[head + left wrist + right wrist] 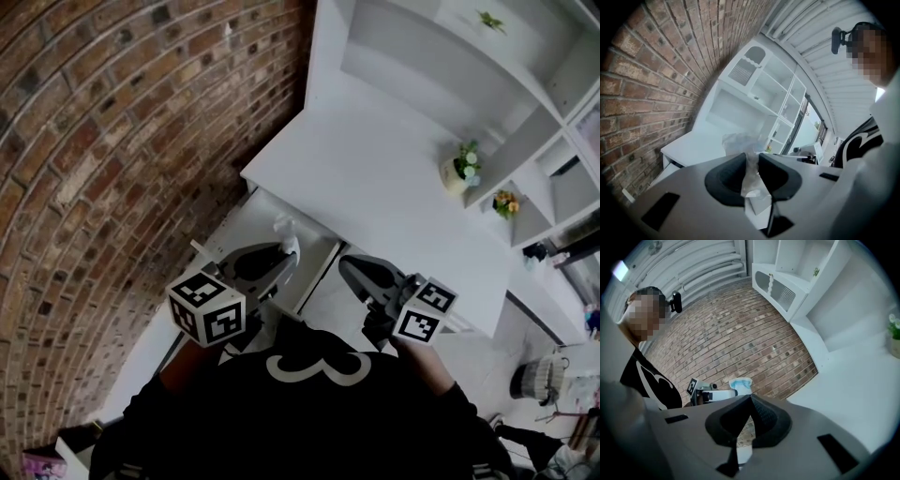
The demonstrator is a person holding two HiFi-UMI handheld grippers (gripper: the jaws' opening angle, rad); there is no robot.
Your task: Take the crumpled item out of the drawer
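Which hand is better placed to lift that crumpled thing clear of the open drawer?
Left. The left gripper is shut on the crumpled item, which it holds above the drawer. The right gripper has its jaws together on nothing, off to the side.

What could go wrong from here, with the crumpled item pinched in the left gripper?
The left gripper grips only a thin fold of the crumpled item; most of it bulges past the jaws, so it may slip out or tear. The right gripper, shut and empty, sits close beside the left and probably could not catch a drop quickly.
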